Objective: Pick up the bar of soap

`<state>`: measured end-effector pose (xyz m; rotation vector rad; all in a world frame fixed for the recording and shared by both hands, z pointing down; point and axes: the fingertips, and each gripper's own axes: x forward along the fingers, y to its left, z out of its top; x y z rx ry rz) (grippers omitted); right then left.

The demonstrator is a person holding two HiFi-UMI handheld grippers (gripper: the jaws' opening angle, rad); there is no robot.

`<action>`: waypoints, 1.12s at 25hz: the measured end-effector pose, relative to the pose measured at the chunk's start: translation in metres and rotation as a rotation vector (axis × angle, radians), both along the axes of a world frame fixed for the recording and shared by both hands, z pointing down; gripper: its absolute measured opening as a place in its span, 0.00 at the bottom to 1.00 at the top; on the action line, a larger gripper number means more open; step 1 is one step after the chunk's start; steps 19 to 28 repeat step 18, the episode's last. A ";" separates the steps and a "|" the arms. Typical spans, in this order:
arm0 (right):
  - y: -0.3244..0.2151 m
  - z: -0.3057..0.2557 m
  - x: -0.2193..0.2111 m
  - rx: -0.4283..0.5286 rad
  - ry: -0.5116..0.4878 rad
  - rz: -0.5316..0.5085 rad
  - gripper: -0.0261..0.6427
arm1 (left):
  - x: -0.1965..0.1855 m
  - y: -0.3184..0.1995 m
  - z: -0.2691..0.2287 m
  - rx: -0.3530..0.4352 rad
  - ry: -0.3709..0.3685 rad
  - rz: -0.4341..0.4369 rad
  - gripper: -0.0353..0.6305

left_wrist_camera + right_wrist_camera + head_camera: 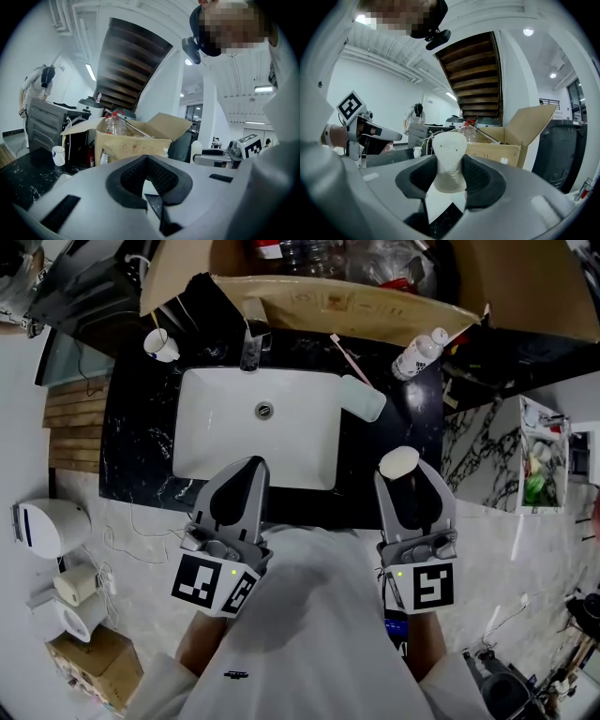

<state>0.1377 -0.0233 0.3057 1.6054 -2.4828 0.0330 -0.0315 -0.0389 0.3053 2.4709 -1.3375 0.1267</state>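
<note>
Black marbled counter [141, 442] ran under both tools, with a white sink [216, 427] sunk into it and a cardboard box [347, 306] along its far edge. My right gripper [401, 471] had its 2 jaws clamped on the bar of soap [398, 461]. In the right gripper view the soap stood upright between the dark pads [483, 178], its rounded top poking out past the jaw tips. My left gripper [248, 467] hung over the near rim of the sink, jaws pressed together with nothing between them. Beyond the right jaws and a little to their left lay a pale green dish [362, 397]. A pink toothbrush [349, 359] lay just beside it, and a white bottle [417, 354] lay farther out. A white cup [161, 345] stood well beyond the left jaws, off to their left.
</note>
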 end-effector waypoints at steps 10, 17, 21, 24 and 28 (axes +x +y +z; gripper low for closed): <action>0.001 0.000 0.003 -0.002 -0.002 -0.008 0.31 | 0.003 0.003 0.000 0.002 -0.005 -0.008 0.05; -0.001 -0.004 0.003 0.006 -0.017 -0.009 0.31 | 0.003 0.004 0.000 0.002 -0.008 -0.014 0.05; 0.001 -0.002 0.004 0.003 -0.010 -0.014 0.31 | 0.004 0.005 0.000 0.002 -0.008 -0.015 0.05; 0.001 -0.002 0.004 0.003 -0.010 -0.014 0.31 | 0.004 0.005 0.000 0.002 -0.008 -0.015 0.05; 0.001 -0.002 0.004 0.003 -0.010 -0.014 0.31 | 0.004 0.005 0.000 0.002 -0.008 -0.015 0.05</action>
